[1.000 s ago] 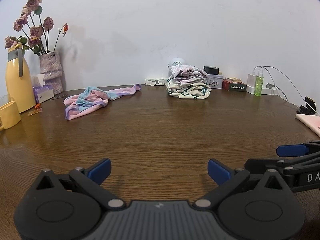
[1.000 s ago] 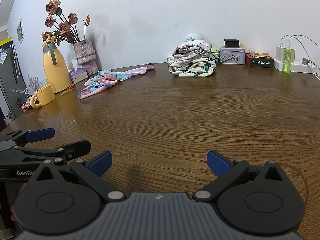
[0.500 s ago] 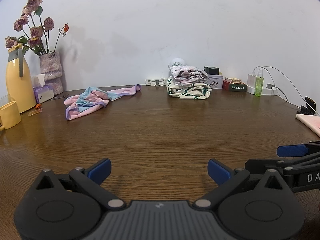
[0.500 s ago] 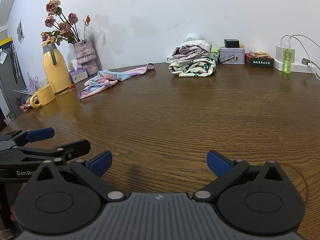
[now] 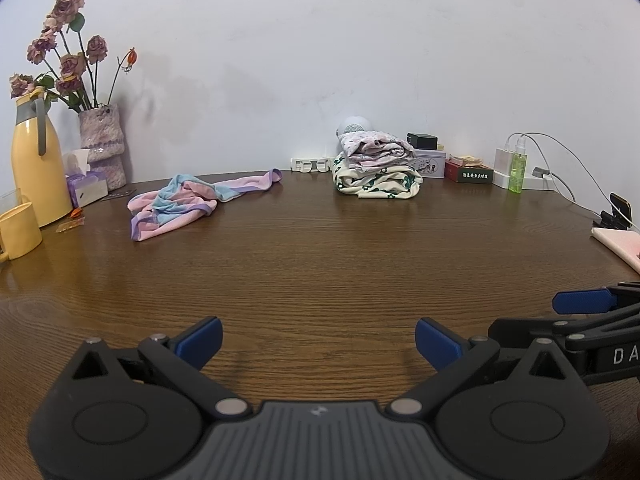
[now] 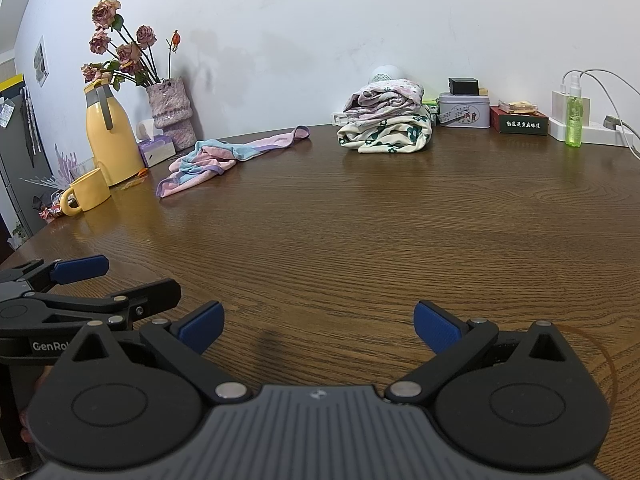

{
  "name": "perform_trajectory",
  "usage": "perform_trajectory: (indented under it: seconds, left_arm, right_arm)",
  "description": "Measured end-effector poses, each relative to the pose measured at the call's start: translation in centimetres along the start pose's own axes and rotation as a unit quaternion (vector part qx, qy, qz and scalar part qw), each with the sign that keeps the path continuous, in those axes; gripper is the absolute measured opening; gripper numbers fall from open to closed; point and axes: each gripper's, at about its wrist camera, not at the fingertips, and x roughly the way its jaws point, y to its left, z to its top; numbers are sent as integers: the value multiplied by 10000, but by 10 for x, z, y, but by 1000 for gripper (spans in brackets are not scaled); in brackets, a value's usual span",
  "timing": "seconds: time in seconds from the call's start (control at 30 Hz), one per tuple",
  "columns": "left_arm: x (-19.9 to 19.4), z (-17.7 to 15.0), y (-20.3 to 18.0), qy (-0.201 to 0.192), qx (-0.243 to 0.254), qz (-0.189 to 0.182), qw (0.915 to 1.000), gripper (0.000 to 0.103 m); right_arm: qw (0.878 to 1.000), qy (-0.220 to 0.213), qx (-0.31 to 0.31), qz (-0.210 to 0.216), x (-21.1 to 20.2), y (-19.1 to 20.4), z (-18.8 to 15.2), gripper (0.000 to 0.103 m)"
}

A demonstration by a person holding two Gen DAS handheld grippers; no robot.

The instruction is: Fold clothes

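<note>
From the left wrist camera, the left gripper [image 5: 318, 340] is hovering low over the bare wooden table [image 5: 320, 272], its blue-padded fingers [image 5: 200, 338] spreading wide and gripping nothing. The crumpled pink-and-blue garment [image 5: 188, 204] is lying well apart at about 11 o'clock, and a folded stack of clothes [image 5: 378, 172] is sitting near the wall at about 12 o'clock. My guess is that the reach toward the garment is risking a brush against the yellow mug [image 5: 18, 230] and the yellow jug [image 5: 34, 168] at 10 o'clock. The right gripper's tip is poking in at 3 o'clock.

From the right wrist camera, the right gripper [image 6: 318, 326] is pointing level across the table, jaws gaping equally wide and empty. The garment [image 6: 216, 160] is lying at about 11 o'clock, the stack [image 6: 386, 120] at 12 o'clock. The left gripper [image 6: 80, 280] is sitting just beside at 9 o'clock, so the two tools are probably risking a knock if both swing left together.
</note>
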Motion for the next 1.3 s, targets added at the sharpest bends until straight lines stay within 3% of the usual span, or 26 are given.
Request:
perform_trajectory:
  seconds: [1.3]
  left_arm:
    - [-2, -1, 3, -37, -112, -49, 9999, 103]
  right_arm:
    - [10000, 61, -44, -7, 3, 2, -1, 103]
